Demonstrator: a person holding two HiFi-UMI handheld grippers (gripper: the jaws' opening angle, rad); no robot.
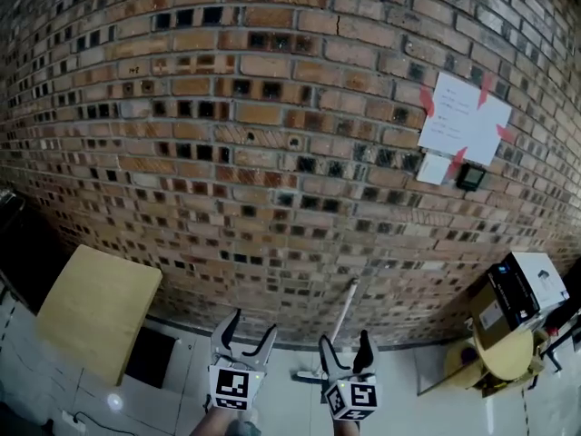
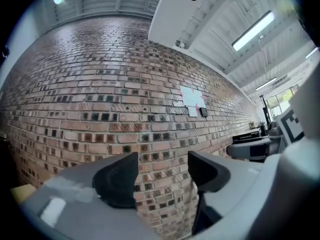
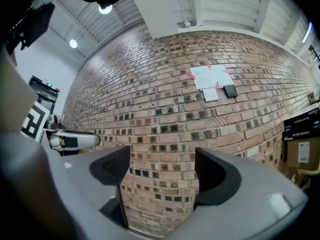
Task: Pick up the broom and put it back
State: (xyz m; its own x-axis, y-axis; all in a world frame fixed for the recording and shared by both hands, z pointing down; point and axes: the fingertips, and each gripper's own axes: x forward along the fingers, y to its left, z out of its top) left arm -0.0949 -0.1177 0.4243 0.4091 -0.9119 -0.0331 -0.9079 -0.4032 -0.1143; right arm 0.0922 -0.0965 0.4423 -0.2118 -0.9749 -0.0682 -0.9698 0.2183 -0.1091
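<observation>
A broom (image 1: 339, 323) with a pale handle leans against the brick wall (image 1: 272, 153) in the head view, its head resting on the floor near the wall's foot. My left gripper (image 1: 243, 331) stands open at the bottom centre, left of the broom, with nothing between its fingers. To the right, my right gripper (image 1: 345, 345) is open too and empty, just in front of the broom's lower handle and apart from it. Both gripper views show only brick between the jaws of the left gripper (image 2: 160, 174) and the right gripper (image 3: 162, 171).
A tan table (image 1: 98, 307) stands at the left with a dark box beneath it. At the right, cardboard boxes (image 1: 517, 293) sit on a yellow chair (image 1: 504, 357). Papers (image 1: 463, 121) are taped high on the wall, with a small black device below them.
</observation>
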